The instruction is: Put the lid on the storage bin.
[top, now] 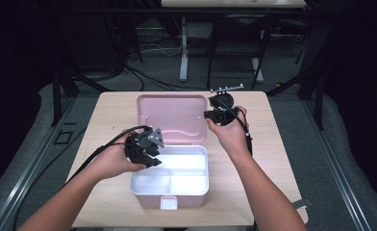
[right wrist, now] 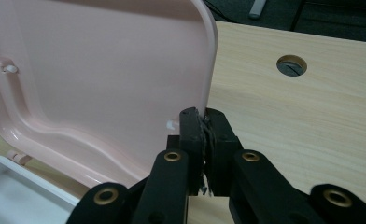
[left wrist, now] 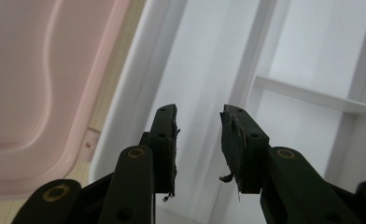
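Note:
A pink box (top: 153, 199) stands on the table with its pink lid (top: 169, 115) swung up and back. Inside it sits a white tray (top: 169, 174) with dividers, and nothing lies in its compartments. My left gripper (top: 152, 161) hovers over the tray's left rear corner. In the left gripper view its jaws (left wrist: 199, 116) stand apart with nothing between them, above the white tray (left wrist: 209, 60) and beside the lid (left wrist: 27, 84). My right gripper (top: 208, 115) is at the lid's right edge. In the right gripper view it (right wrist: 203, 114) is shut on the rim of the lid (right wrist: 102, 79).
The wooden table (top: 114, 110) has bare room left and right of the box. A round cable hole (right wrist: 291, 65) lies in the tabletop beyond the right gripper. Behind the table stand a white desk leg (top: 183, 48) and dark chair frames.

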`<state>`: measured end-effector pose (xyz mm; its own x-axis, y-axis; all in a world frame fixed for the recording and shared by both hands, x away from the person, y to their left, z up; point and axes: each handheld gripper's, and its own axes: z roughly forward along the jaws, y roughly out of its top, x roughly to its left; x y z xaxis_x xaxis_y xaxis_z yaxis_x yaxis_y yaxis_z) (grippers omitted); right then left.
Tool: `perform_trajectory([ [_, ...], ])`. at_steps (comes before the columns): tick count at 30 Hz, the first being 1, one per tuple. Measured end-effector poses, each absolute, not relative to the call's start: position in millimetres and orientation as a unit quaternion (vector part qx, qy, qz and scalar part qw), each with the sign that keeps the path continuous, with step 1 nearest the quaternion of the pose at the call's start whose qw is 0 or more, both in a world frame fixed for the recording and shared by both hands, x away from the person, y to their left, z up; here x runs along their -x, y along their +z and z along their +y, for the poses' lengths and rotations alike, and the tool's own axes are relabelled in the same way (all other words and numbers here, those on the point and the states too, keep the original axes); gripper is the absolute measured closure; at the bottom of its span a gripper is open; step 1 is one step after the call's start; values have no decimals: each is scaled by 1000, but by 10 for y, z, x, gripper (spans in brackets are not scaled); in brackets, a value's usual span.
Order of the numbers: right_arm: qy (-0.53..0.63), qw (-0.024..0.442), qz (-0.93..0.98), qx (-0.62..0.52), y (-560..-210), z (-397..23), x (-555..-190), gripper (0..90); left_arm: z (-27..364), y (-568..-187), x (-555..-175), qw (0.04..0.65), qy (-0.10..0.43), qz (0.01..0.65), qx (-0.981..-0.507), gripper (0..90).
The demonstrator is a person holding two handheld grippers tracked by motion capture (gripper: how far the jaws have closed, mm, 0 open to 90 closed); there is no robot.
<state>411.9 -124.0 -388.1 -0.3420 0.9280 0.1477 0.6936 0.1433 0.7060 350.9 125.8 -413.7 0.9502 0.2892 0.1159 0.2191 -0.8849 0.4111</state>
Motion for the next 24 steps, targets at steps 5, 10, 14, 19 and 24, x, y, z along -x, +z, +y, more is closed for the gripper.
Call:
perform_trajectory([
  [5,361,166,737,-546,-3879,-1248,-4096,875,1417,-4089,-3582,234,96,177,-951,660],
  [10,363,169,737,-544,-3876,-1250,-4080,875,1557,-4053,-3646,278,100,231,-927,653],
  [14,366,168,737,-543,-3873,-1257,-4071,875,1622,-4048,-3672,296,115,259,-912,612],
  [19,366,171,737,-542,-3871,-1255,-4057,875,1665,-4065,-3686,317,140,285,-894,526],
  [24,368,174,737,-540,-3867,-1254,-4041,875,1727,-4083,-3723,319,154,311,-882,497],
])
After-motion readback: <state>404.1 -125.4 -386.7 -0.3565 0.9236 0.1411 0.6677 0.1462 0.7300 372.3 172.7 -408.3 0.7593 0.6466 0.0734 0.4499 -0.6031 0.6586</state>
